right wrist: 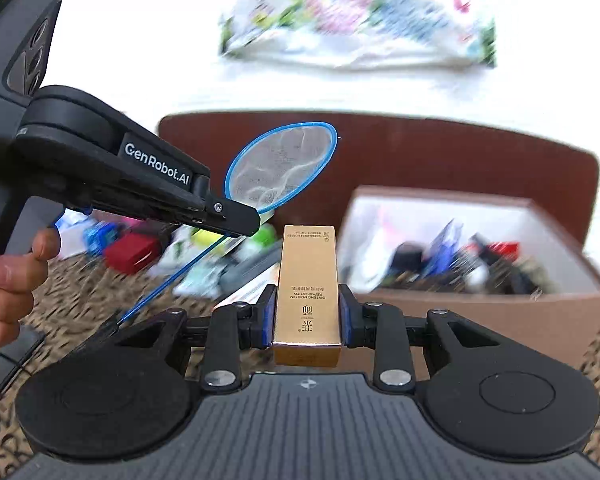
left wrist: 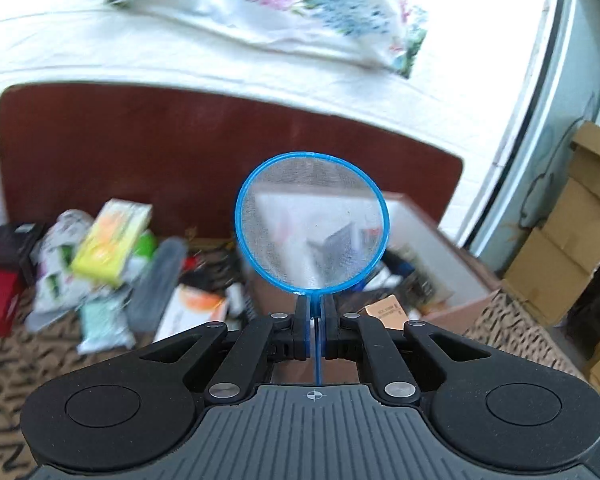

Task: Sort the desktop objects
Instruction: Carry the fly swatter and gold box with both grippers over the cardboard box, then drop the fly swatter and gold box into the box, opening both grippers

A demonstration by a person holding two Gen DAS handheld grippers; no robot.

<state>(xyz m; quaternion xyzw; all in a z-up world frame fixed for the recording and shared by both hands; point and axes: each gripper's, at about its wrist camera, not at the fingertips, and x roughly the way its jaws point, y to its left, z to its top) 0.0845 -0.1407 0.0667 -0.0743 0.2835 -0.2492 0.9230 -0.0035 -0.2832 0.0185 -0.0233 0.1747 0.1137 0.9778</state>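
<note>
Two grippers were loaded: my left gripper (left wrist: 315, 330), branded "GenRobot.AI" on its side, pinched the thin handle of a blue mesh net (left wrist: 312, 222) with jaws pressed together. My right gripper (right wrist: 307, 318) clamped a gold carton (right wrist: 307, 284) printed "GINSENG MOISTEN REPAIR LOTION", held above the patterned cloth (right wrist: 84, 280) near the cardboard box (right wrist: 480, 312).

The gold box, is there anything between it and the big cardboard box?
Nothing visible blocks it. The gold box, clamped in the right hand-held gripper, sits just left of the open cardboard box. The blue net is farther left.
</note>
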